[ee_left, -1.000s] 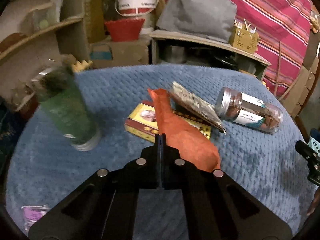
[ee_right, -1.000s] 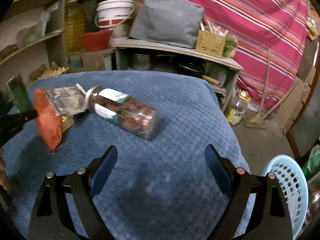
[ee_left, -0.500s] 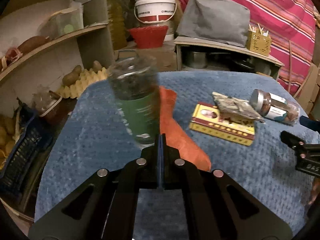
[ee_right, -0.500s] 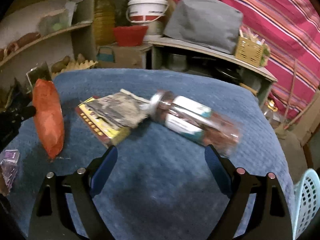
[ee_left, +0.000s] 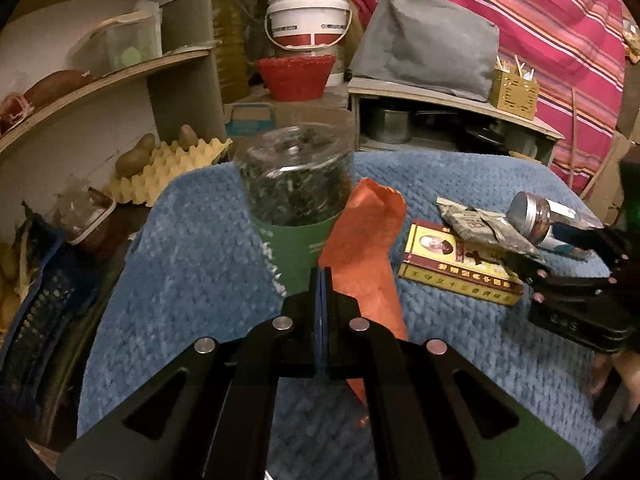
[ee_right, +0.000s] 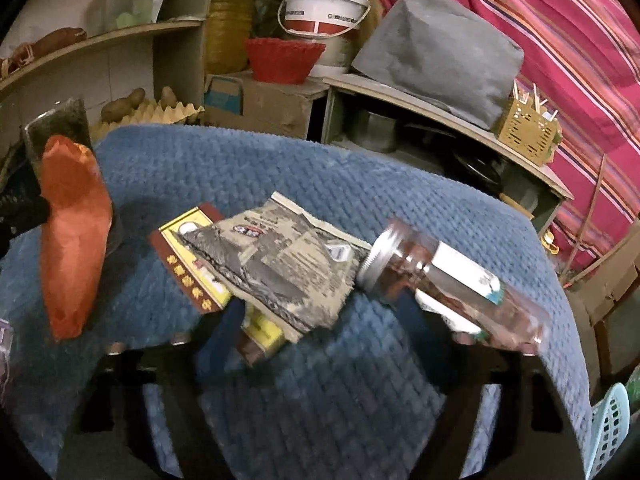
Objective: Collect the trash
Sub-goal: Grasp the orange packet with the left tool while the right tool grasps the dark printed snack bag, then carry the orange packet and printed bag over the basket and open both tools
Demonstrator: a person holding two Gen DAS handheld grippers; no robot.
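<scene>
Our right gripper (ee_right: 320,344) is blurry at the bottom of its own view, and its jaws are closing. Right in front of them lie three things on the blue cloth (ee_right: 248,168): a yellow box (ee_right: 192,256), a crinkly gray wrapper (ee_right: 280,260) on top of the box, and a jar (ee_right: 448,284) with a silver lid lying on its side. The wrapper's near corner and the box's near end sit between the jaws, a bit to the left. We can't tell if the pads touch anything yet. The jar's lid touches the wrapper, and its long side runs away to the right and toward us. We think the wrapper is the trash to grab next, and the right hand is much nearer to it than the left.

Our left gripper (ee_left: 322,280) is squeezed shut on an orange bag (ee_left: 364,240), which sticks up past the tips and hangs down below them too. It points down at a slant. A big jar of dark leaves (ee_left: 296,184) stands just behind the bag. The light blue basket (ee_right: 610,428) is off the cloth, low on the right, so we think the trash goes there.
</scene>
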